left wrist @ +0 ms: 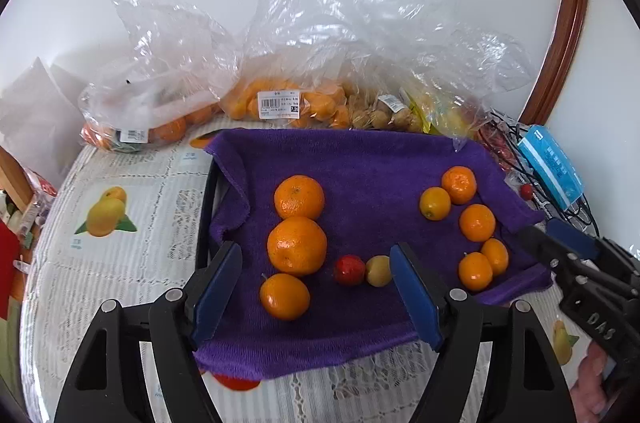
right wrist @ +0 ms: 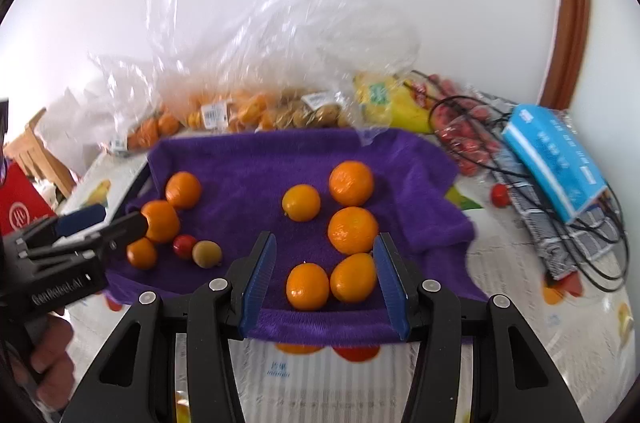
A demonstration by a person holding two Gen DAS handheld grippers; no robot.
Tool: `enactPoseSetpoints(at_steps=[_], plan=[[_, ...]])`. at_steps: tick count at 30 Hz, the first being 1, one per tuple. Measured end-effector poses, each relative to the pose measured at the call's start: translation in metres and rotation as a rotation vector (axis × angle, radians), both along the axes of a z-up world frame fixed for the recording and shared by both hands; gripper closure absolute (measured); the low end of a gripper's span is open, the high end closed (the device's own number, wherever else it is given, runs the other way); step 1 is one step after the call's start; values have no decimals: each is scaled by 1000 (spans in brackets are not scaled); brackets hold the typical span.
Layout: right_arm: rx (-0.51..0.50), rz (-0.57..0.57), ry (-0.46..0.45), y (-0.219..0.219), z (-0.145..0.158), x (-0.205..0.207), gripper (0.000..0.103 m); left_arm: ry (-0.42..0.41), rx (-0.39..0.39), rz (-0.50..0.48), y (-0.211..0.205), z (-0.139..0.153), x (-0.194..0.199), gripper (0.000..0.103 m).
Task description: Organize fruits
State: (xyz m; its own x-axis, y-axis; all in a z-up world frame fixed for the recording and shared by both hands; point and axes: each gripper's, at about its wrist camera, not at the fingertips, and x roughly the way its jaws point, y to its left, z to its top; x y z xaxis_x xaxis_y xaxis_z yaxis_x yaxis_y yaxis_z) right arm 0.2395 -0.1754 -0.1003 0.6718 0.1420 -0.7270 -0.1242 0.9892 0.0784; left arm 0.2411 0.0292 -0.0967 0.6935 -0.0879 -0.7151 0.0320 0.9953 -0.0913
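Both my grippers hang above the purple towel (left wrist: 360, 159) with nothing in them: my left gripper (left wrist: 316, 287) has its jaws well apart, and my right gripper (right wrist: 324, 279) has its jaws apart too, though narrower, and no fruit touches a pad. Between and just ahead of my left jaws lies a column of three oranges (left wrist: 297, 245), the nearest one small and close to my left pad; a little red fruit (left wrist: 349, 270) and a pale round fruit (left wrist: 378, 271) sit touching each other just inside my right pad. Ahead of my right gripper, two small oranges (right wrist: 308, 286) lie side by side between the pads, with three more fruit beyond them. I judge the oranges firm but springy, light, with a waxy skin that can roll out of a pinch, so I would take each across its widest middle, pads on opposite sides, and squeeze only until it stops turning. The red fruit looks thin-skinned and easily bruised; it wants the gentlest grip. The pale one may be a longan or a small plum; I cannot tell through this blur. The towel is soft, so fruit settle in it, and my pads must come down low beside each one.
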Motion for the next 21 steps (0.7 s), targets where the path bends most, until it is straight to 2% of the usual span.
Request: enactPoseSetpoints(at_steps=[4, 7, 11, 13, 14, 15, 17, 21], plan=[[10, -38, -29, -9, 30, -23, 48, -5, -7, 0, -1, 17, -23, 28], [16, -61, -47, -15, 48, -43, 47, -35, 48, 19, -4, 33, -47, 27], [37, -80, -44, -22, 66, -73, 45, -61, 31, 20, -1, 52, -81, 27], [19, -87, -51, -23, 74, -87, 34, -81, 24, 25, 0, 60, -99, 24], [2, -89, -70, -23, 80, -98, 24, -87, 24, 24, 0, 64, -106, 16], [-9, -91, -87, -23, 83, -104, 17, -97, 27, 23, 0, 68, -116, 13], [-17, -101, -129, -24, 93, -123, 12, -120, 29, 29, -2, 74, -131, 13], [11, -92, -150, -30, 103, -149, 2, -144, 13, 26, -4, 81, -155, 12]])
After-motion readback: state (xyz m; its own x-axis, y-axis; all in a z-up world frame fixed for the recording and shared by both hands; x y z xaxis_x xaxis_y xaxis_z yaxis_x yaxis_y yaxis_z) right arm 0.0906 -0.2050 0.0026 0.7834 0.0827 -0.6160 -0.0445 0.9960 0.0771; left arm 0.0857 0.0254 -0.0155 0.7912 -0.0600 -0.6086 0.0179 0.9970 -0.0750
